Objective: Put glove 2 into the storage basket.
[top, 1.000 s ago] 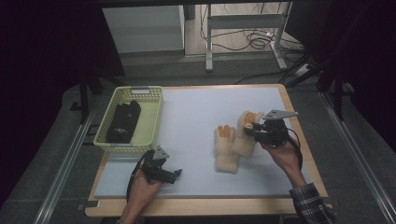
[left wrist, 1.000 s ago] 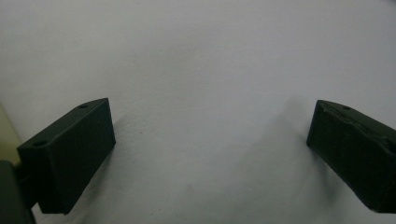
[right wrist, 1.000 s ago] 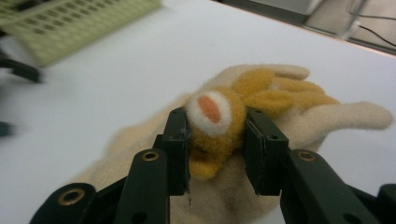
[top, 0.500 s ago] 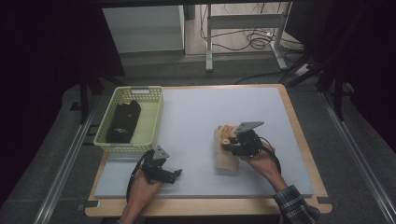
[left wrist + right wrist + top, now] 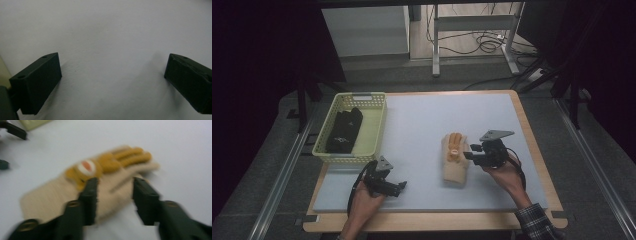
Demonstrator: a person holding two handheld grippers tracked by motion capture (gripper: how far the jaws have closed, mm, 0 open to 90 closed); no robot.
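A beige knitted glove (image 5: 455,162) with an orange palm lies flat on the mat, right of the middle. My right gripper (image 5: 468,155) is at its right side, low over the mat. In the blurred right gripper view, the right gripper (image 5: 115,195) has the near edge of the glove (image 5: 110,165) between its jaws. The jaws have just been closing, and a gap still shows beside the right one. My left gripper (image 5: 400,187) rests open at the front left. In the left gripper view, only bare mat lies between the wide jaws of the left gripper (image 5: 112,82).
A pale yellow basket (image 5: 374,131) at the left of the mat holds a black cloth item (image 5: 344,131). The blue-grey mat (image 5: 427,115) lies on a wooden table (image 5: 532,145). Metal rails (image 5: 287,165) run along both sides, with cables on the floor behind.
My right gripper has moved left and down, from above the right-hand beige piece to the glove's side. The beige pieces that lay side by side now form one pile. The left gripper stayed put.
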